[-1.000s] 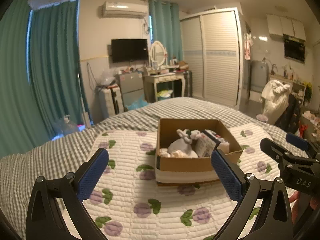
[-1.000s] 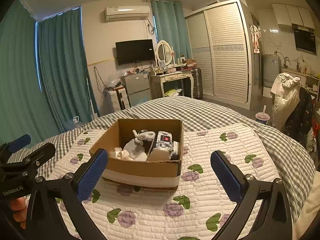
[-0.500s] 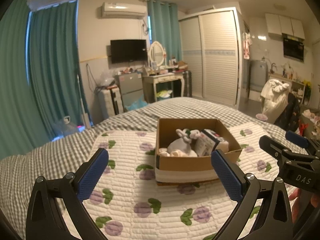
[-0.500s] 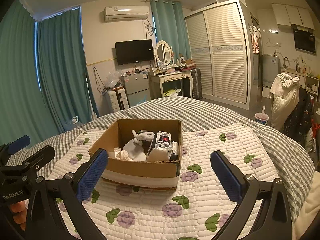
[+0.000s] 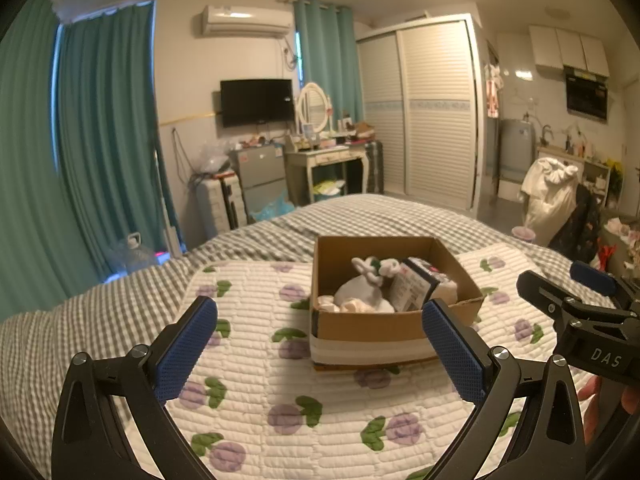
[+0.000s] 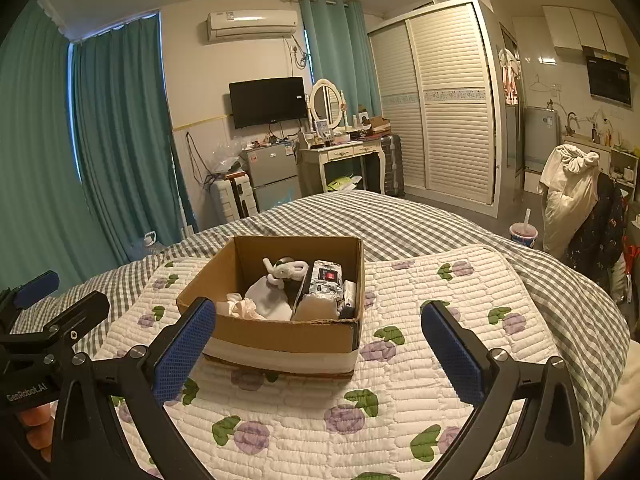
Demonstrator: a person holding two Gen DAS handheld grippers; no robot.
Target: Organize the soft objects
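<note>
Teal curtains point(image 5: 100, 140) and a louvred wardrobe point(image 5: 432, 108) are seen behind the bed in the left wrist view, where a floral quilt point(image 5: 256, 364) carries a cardboard box point(image 5: 380, 326) at twelve o'clock, a white plush toy point(image 5: 366, 288) lying inside; the left gripper point(image 5: 320, 346) is held spread and empty. From the right wrist view, the box point(image 6: 280, 336) is placed at eleven o'clock with the plush point(image 6: 280, 276) beside wrapped packets point(image 6: 326, 284), and the right gripper point(image 6: 318, 346) is likewise spread wide, nothing pinched.

cardboard box point(image 6: 280, 336) on quilt point(image 6: 420, 368), right claw point(image 6: 316, 344) spread
</note>
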